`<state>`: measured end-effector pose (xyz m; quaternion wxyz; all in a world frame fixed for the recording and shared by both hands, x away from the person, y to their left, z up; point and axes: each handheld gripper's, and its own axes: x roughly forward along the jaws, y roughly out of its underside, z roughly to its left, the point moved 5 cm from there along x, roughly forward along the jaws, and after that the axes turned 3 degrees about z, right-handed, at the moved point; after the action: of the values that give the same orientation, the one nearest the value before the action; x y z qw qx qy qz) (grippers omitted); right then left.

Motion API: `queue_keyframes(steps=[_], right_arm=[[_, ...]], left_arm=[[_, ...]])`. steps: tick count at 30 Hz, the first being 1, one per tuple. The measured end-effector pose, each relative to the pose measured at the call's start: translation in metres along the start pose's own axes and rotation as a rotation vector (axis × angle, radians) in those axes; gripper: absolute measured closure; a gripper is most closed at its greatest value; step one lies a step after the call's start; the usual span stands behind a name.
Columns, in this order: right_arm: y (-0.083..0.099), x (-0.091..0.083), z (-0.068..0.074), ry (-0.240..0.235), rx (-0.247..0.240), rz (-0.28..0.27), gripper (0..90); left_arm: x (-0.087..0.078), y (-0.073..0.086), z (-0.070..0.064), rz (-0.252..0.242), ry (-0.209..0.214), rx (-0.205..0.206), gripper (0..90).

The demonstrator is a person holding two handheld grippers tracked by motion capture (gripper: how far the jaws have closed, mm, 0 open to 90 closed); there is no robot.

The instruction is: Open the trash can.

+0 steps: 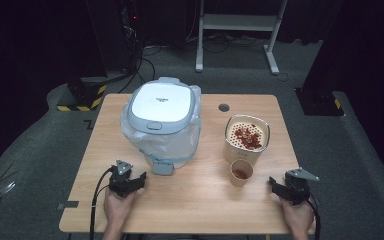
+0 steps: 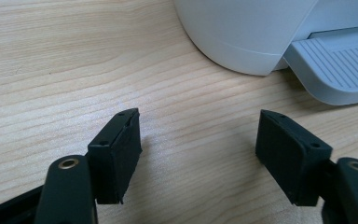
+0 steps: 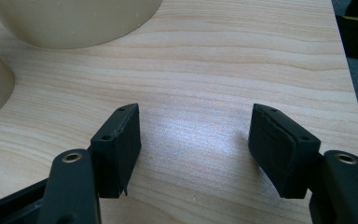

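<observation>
Two sets of tongs rest on a pale wooden worktop, one in each of a person's hands at the near edge. The left tongs sit open and empty just in front of one white pedal bin, lined with a clear bag, its grey foot pedal cut off at the right of the left gripper view. The right tongs are likewise spread with nothing between them, near one small paper cup holding reddish-brown bits. Behind the cup stands one larger beige container with a perforated insert carrying more of the same bits; what they are is hard to make out. In the right gripper view both vessels are cropped to their lower walls. Bare wood lies open between the two hands; the right tongs lie close to the worktop's right edge.
</observation>
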<state>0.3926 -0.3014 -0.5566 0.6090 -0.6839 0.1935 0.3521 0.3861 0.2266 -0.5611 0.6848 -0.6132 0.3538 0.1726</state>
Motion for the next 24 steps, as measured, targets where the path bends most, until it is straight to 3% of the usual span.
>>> queue_keyframes(steps=[8,15,19,24], right_arm=[[0.000,0.000,0.001,-0.002,0.002,0.001,33.8],[0.000,0.000,0.000,-0.003,0.001,0.002,33.6],[0.000,0.000,0.001,-0.003,0.002,0.001,33.6],[0.000,0.000,0.001,-0.004,0.001,0.002,33.5]], left_arm=[[-0.001,0.001,0.000,-0.002,0.014,-0.009,31.8],[-0.004,0.001,-0.002,-0.028,0.030,-0.014,40.5],[-0.009,0.000,-0.006,-0.055,0.065,-0.023,43.6],[-0.014,-0.005,-0.013,-0.086,0.112,-0.005,47.0]])
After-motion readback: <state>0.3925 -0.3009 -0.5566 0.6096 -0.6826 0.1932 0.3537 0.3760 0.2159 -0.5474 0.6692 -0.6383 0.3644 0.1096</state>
